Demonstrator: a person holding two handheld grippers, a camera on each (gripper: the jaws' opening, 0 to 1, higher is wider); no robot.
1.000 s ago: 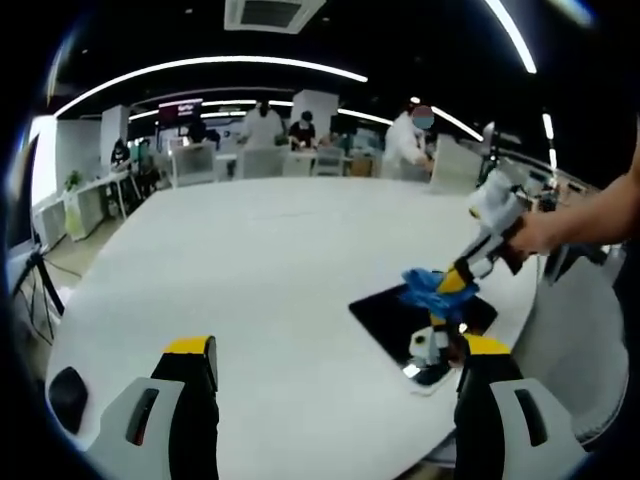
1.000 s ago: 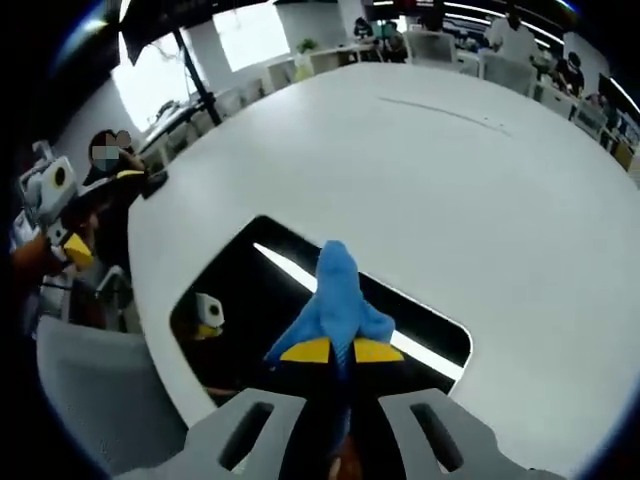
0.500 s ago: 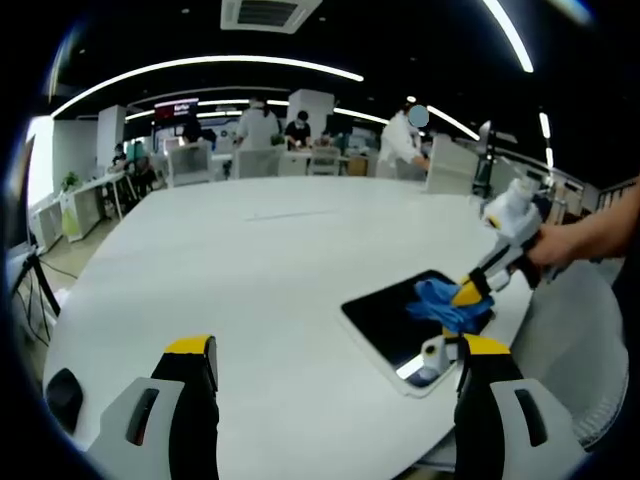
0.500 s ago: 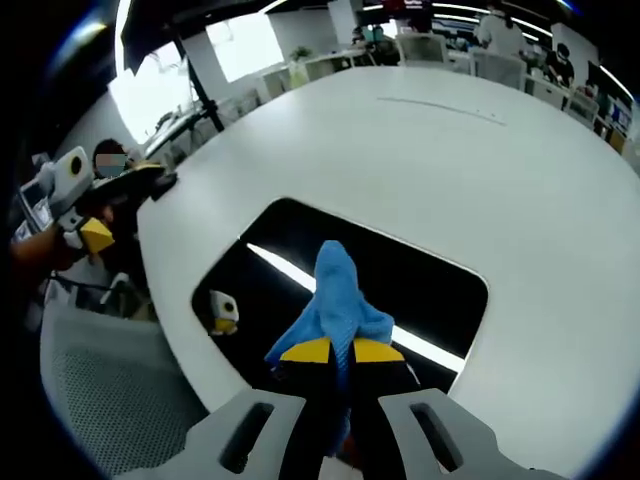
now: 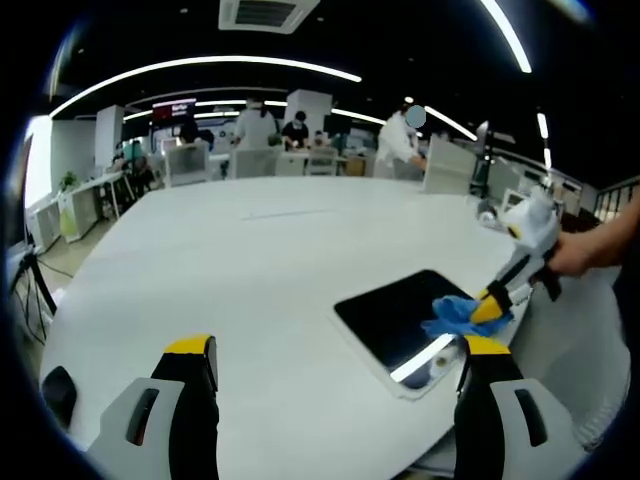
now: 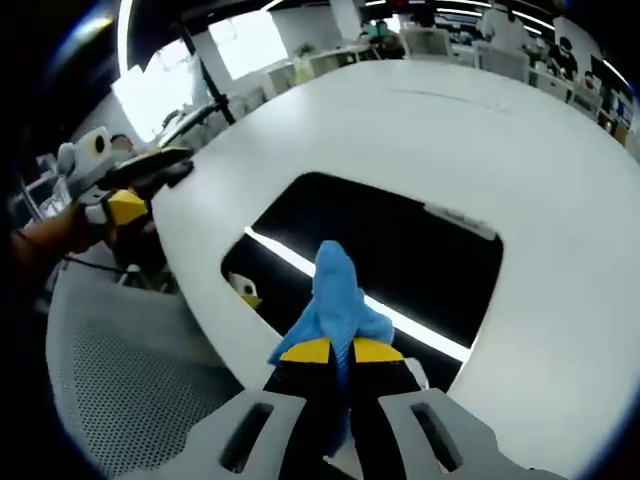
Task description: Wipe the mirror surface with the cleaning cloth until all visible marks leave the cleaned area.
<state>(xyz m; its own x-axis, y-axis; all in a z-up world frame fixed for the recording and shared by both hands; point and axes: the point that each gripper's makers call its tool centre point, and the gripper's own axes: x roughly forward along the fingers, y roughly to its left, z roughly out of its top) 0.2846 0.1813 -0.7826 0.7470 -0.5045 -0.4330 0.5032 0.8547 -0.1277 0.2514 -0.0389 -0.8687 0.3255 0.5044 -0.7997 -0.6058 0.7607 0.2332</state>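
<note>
The right claw (image 5: 492, 303) has dragged the blue cloth (image 5: 455, 312) across the mirror (image 5: 400, 315) toward its near right edge.

A dark rectangular mirror (image 6: 400, 250) with rounded corners lies flat on the white surface (image 6: 480, 140), near its rounded edge, reflecting a bright ceiling light strip. A crumpled blue cleaning cloth (image 6: 335, 305) rests on the mirror's near edge, pinched between the right gripper's (image 6: 331, 352) closed yellow-tipped jaws.

Bare white table (image 5: 250, 270) lies open beyond the mirror (image 5: 400, 315)
</note>
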